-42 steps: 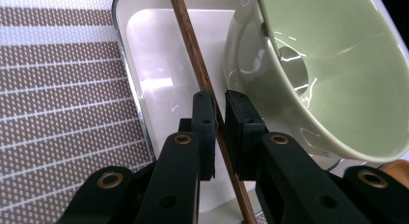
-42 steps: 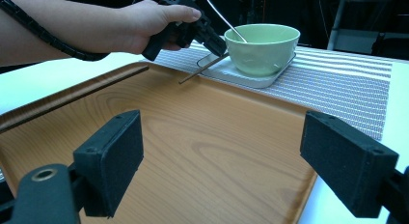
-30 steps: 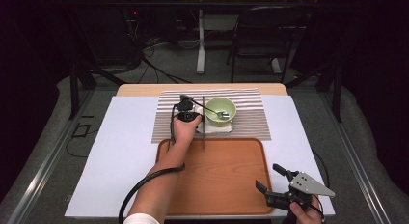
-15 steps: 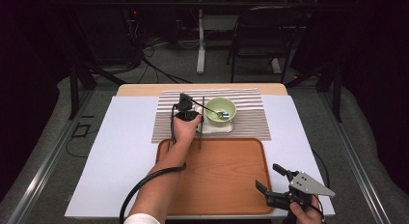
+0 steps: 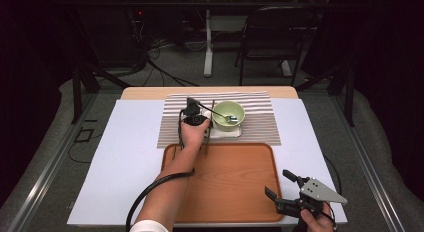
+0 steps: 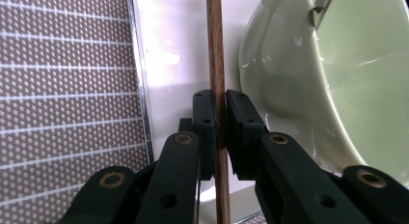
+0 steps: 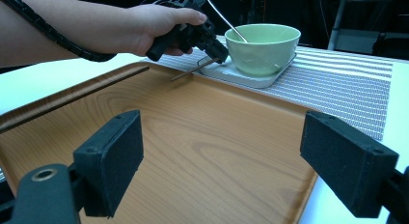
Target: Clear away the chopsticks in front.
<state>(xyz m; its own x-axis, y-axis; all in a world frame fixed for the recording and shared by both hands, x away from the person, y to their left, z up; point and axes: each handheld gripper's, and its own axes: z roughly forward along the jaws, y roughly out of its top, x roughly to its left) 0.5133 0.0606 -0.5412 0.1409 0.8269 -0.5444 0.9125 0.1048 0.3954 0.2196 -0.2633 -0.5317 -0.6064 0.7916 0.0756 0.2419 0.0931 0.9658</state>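
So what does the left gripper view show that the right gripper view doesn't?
The left gripper view alone shows the left gripper with its jaws shut on a thin wooden stick, seen up close, pads pressing both sides. The right gripper view alone shows the right gripper with its jaws wide apart above the wooden tray, plus the hand carrying the other gripper and a spoon handle leaning out of the bowl. Both share the green bowl, the white plate beneath it, the striped mat and the stick.

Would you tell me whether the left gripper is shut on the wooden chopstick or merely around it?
Shut on it: the left gripper has both pads pressed against the wooden chopstick, beside the green bowl.
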